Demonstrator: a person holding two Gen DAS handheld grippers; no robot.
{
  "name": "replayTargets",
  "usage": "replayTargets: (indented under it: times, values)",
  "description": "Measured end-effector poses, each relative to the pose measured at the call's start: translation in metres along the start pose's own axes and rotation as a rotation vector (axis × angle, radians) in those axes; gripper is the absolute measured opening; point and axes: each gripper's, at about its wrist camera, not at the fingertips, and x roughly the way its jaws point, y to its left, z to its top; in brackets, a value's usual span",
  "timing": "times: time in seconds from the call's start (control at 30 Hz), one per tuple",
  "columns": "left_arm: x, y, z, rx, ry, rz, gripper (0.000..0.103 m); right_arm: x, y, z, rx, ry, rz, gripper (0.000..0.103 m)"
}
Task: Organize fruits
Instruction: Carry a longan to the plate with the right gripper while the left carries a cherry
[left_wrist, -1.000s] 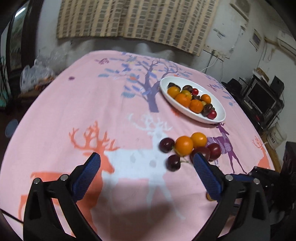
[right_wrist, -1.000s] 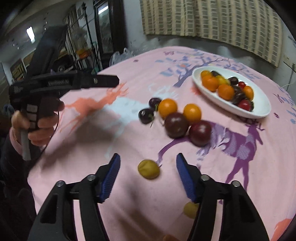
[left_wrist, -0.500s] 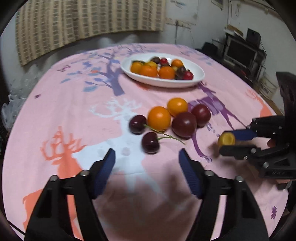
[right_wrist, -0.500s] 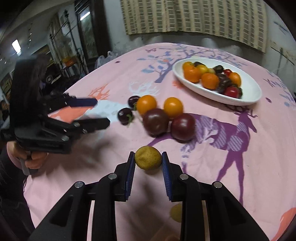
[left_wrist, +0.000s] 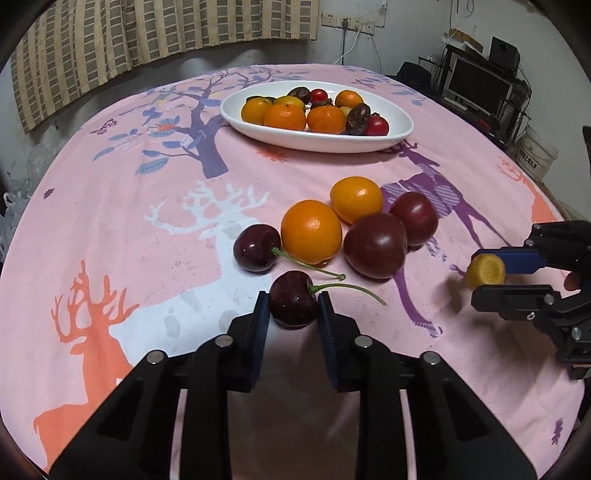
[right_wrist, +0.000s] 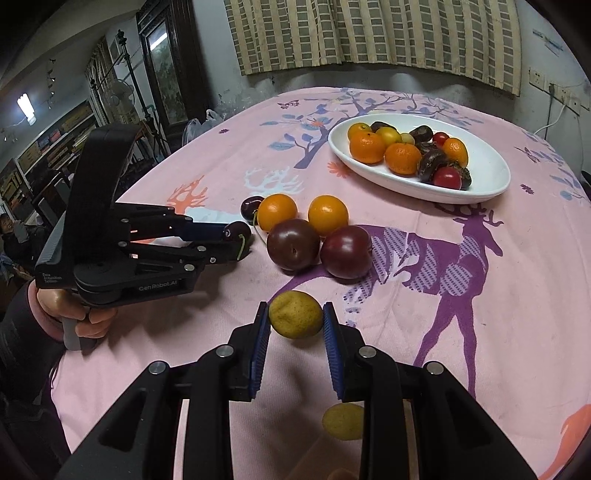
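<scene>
**Both grippers now clamped on fruit**

Since half a second ago the left gripper (left_wrist: 291, 306) went from spread wide behind the stemmed cherry (left_wrist: 293, 299) to pinched on it, blue pads touching both sides. Right gripper (right_wrist: 295, 321) was already closed around the yellow-green fruit (right_wrist: 294, 319) then; same grip now, pads against both flanks.

Left wrist view:
- Cherry sits between the fingertips, low over the pink deer tablecloth (left_wrist: 110, 229); can't tell if it's lifted or resting. Its green stem sticks out to the right.
- Second cherry (left_wrist: 256, 248) just beyond, to the left, touching an orange (left_wrist: 311, 232).
- Second orange (left_wrist: 356, 199) farther right, touching the first orange.
- Two dark plums, the larger (left_wrist: 376, 245) nearer and the other (left_wrist: 414, 218) behind it to the right, touching each other.
- White oval dish (left_wrist: 399, 125) at the far side, well apart from the cluster, holding oranges, dark fruit and small red ones.
- Right gripper visible at the right edge with the yellow fruit in its tips.

Right wrist view:
- Yellow-green fruit is held near, this side of the plums.
- Another yellow fruit (right_wrist: 341, 421) lies on the cloth below the gripper, partly hidden by the right finger.
- Left gripper at left, in a person's hand (right_wrist: 70, 314), cherry at its tips.
</scene>
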Motion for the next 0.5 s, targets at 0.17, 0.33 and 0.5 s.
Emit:
replayTargets:
  times: [0.17, 0.33, 0.5]
  values:
    - [-0.034, -0.001, 0.030, 0.051, -0.062, -0.011, 0.026, -0.020, -0.027, 0.031, 0.043, -0.087, -0.030, 0.029]
    - [-0.030, -0.009, 0.115, 0.074, -0.124, -0.064, 0.026, -0.020, -0.087, 0.090, 0.185, -0.250, -0.133, 0.029]
    - [0.038, -0.021, 0.186, 0.068, -0.085, -0.052, 0.026, 0.032, -0.147, 0.130, 0.266, -0.247, -0.196, 0.030]
